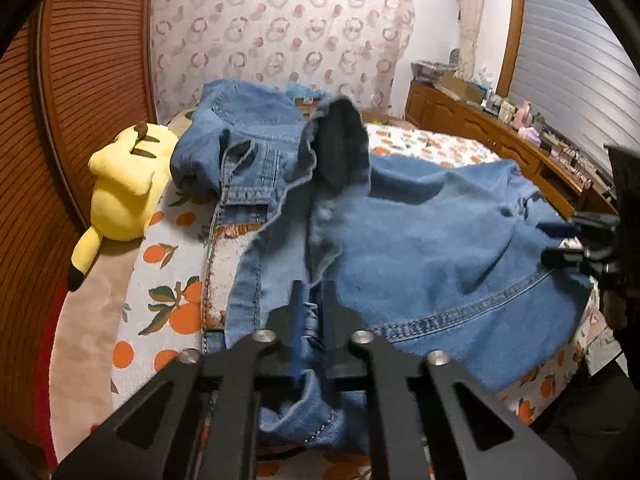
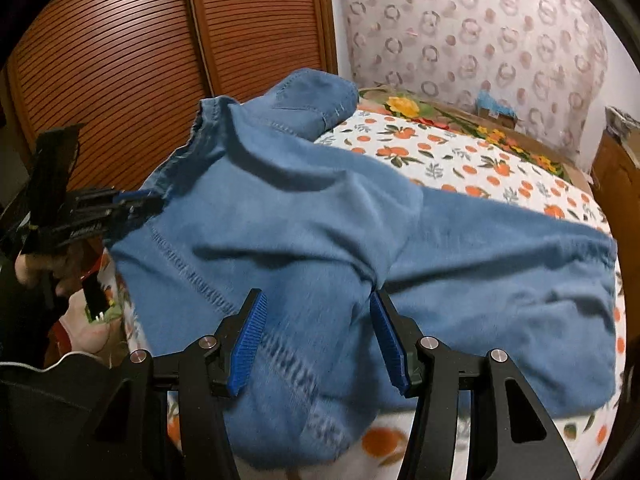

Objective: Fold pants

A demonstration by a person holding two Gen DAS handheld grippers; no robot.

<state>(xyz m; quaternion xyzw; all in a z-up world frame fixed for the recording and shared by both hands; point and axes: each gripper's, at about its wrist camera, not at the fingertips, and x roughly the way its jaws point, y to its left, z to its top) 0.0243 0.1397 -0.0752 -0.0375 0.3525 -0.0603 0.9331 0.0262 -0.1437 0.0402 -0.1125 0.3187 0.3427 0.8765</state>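
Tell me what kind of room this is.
Most likely a bedroom: a bed with an orange-print sheet, a yellow plush toy beside the jeans, and a cluttered wooden dresser along the wall.

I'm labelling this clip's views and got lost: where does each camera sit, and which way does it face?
Left wrist: rides the left hand-held gripper, shut on the jeans; faces up the bed toward the curtain and yellow plush.
Right wrist: rides the right hand-held gripper, jaws apart over the denim; faces the louvred wardrobe doors; a hand shows at left.
Shared: jeans, orange-print bedsheet, curtain, and each other's gripper.
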